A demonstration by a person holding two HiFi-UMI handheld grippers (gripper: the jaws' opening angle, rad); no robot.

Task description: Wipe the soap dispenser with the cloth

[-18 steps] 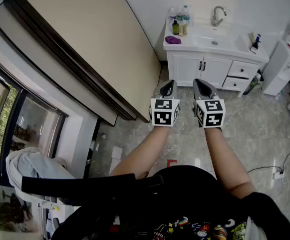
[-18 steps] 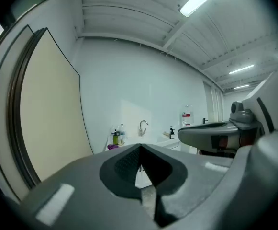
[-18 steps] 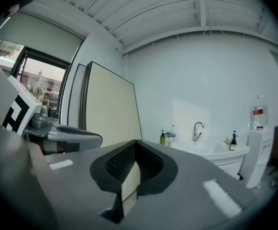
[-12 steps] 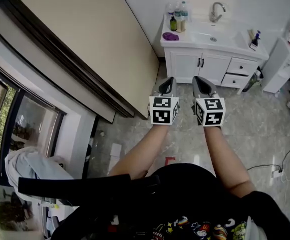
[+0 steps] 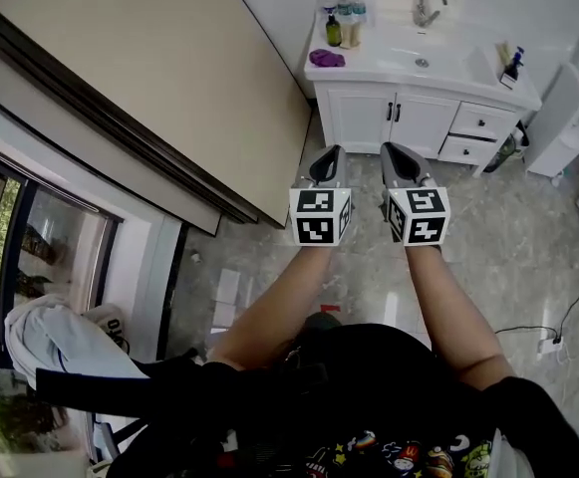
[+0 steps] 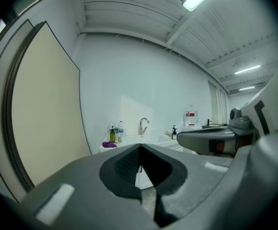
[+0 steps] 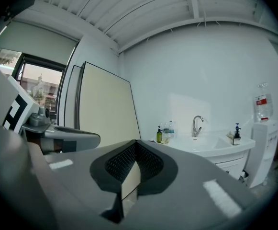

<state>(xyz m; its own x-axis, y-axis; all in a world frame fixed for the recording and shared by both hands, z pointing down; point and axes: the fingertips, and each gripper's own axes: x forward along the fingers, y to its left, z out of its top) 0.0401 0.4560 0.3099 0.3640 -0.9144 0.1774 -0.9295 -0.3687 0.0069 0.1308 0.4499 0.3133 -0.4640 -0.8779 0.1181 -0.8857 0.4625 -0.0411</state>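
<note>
Approach: holding left tongs [image 5: 335, 153] and right tongs [image 5: 390, 150] pressed together and empty, side by side, aiming at the far tabletop [image 5: 389, 66] carrying the soap dispenser [image 5: 333, 32] and, near it, the cloth [image 5: 326, 59] at its left end, seemingly saving any opening for arrival.

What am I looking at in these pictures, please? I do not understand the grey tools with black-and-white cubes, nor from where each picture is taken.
A person holds a tool in each hand: the left hand-held gripper and the right hand-held gripper. The marked cubes are part of them. One picture comes from a camera on the person's head, looking down. The other two come from cameras riding on the grippers. Both pairs of jaws are shut and hold nothing. Ahead, on the white counter, a purple cloth lies near a green soap dispenser.
</note>
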